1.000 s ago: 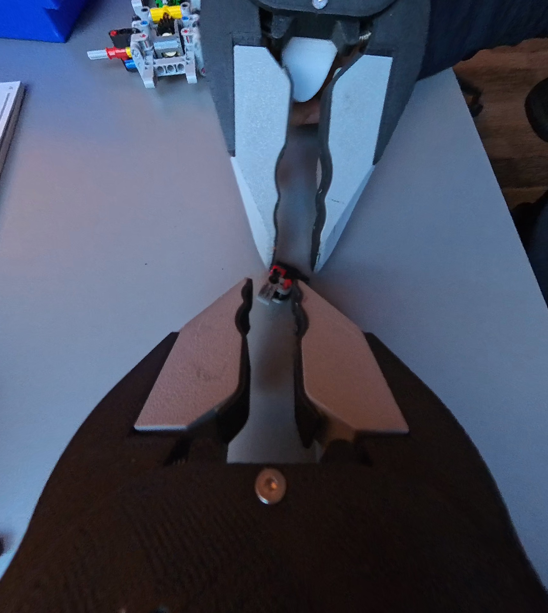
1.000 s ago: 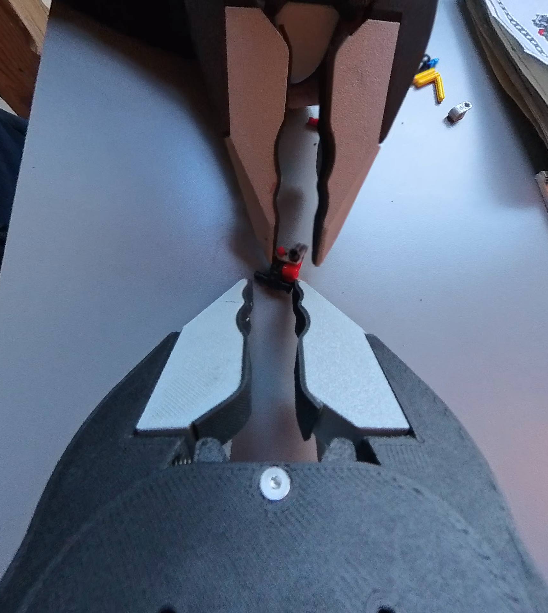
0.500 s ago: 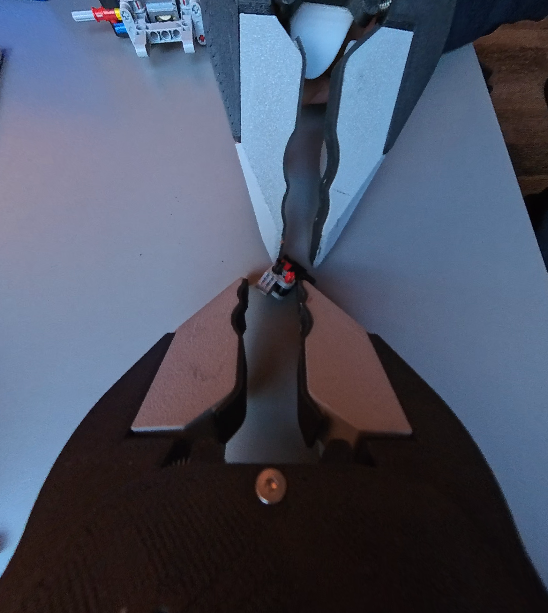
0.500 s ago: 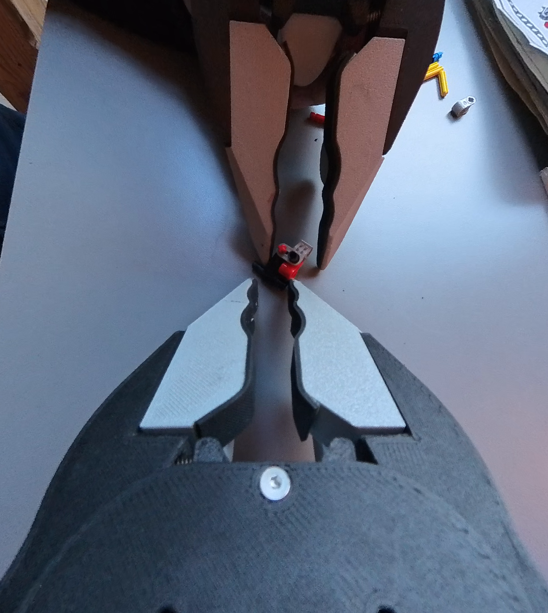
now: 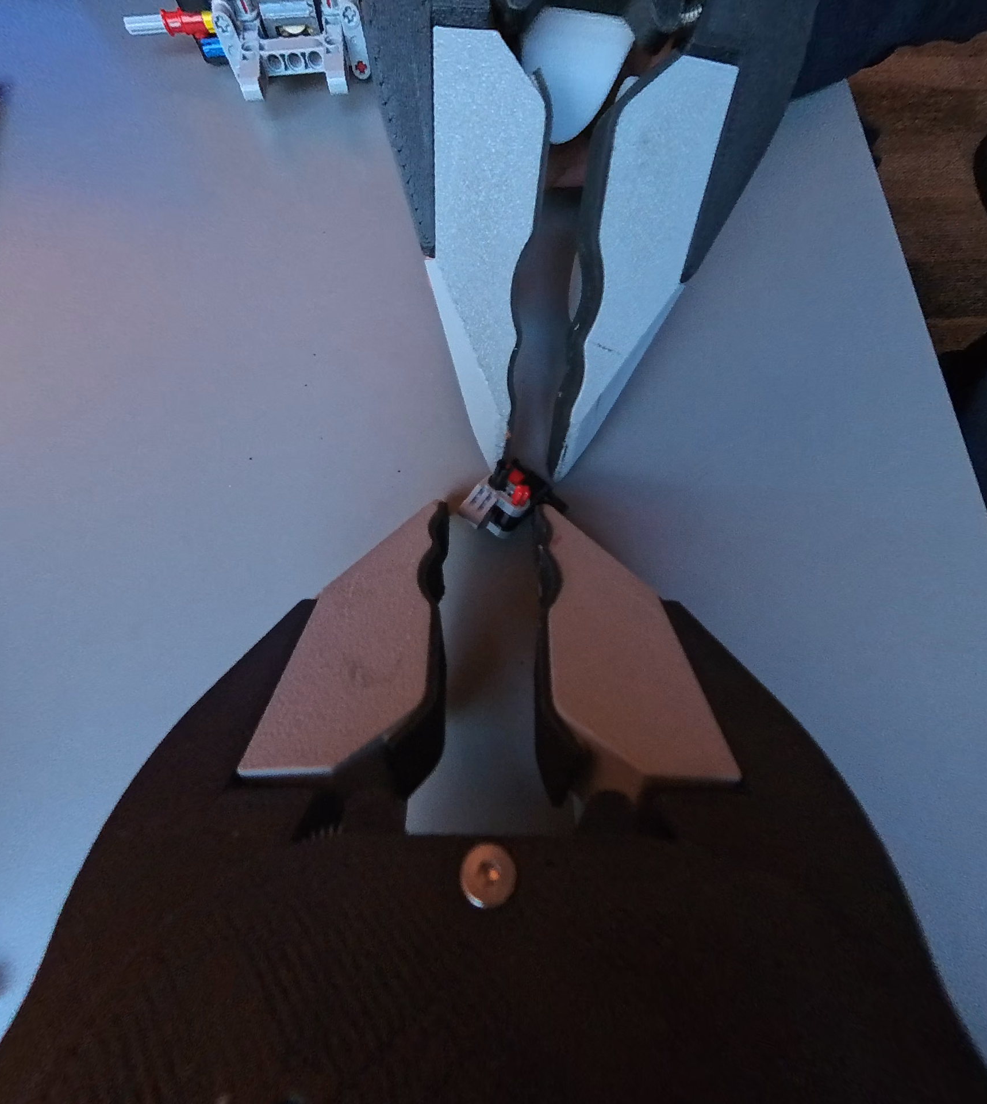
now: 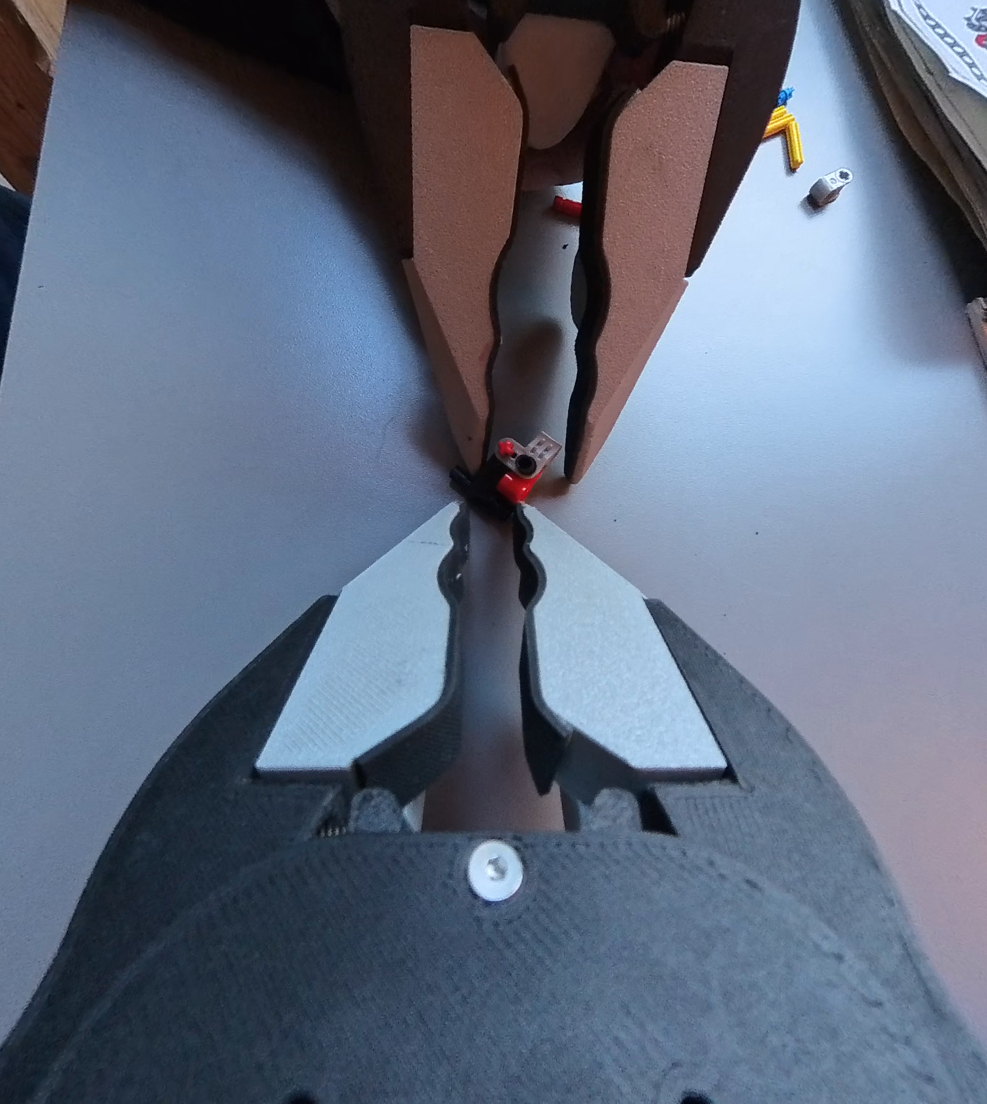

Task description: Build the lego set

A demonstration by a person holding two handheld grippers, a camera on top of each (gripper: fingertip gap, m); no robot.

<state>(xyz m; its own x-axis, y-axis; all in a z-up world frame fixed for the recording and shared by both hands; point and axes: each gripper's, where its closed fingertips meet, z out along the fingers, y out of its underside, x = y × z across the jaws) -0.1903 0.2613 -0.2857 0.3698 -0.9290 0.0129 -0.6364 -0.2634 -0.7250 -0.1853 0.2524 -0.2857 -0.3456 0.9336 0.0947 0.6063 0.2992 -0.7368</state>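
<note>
A small brick assembly of grey, red and black parts sits just above the grey table, between two grippers that meet tip to tip. My left gripper is open. One fingertip is at the assembly's black side, and the other stands clear of the grey part. In the right wrist view the assembly lies between the left gripper's brown tips, with a gap on the grey side. My right gripper is shut on the assembly's black part at the very fingertips. It also shows in the left wrist view.
A larger grey brick model stands at the table's far edge. A thick booklet lies at the right, with a yellow angled part, a grey connector and a red pin near it. The table edge runs along the right. Only a small space, under 4 cm, lies between the two pairs of fingers.
My right jaws have narrowed onto the assembly's black part. My left jaws have opened a little, leaving a gap on one side. The assembly has tilted slightly.
</note>
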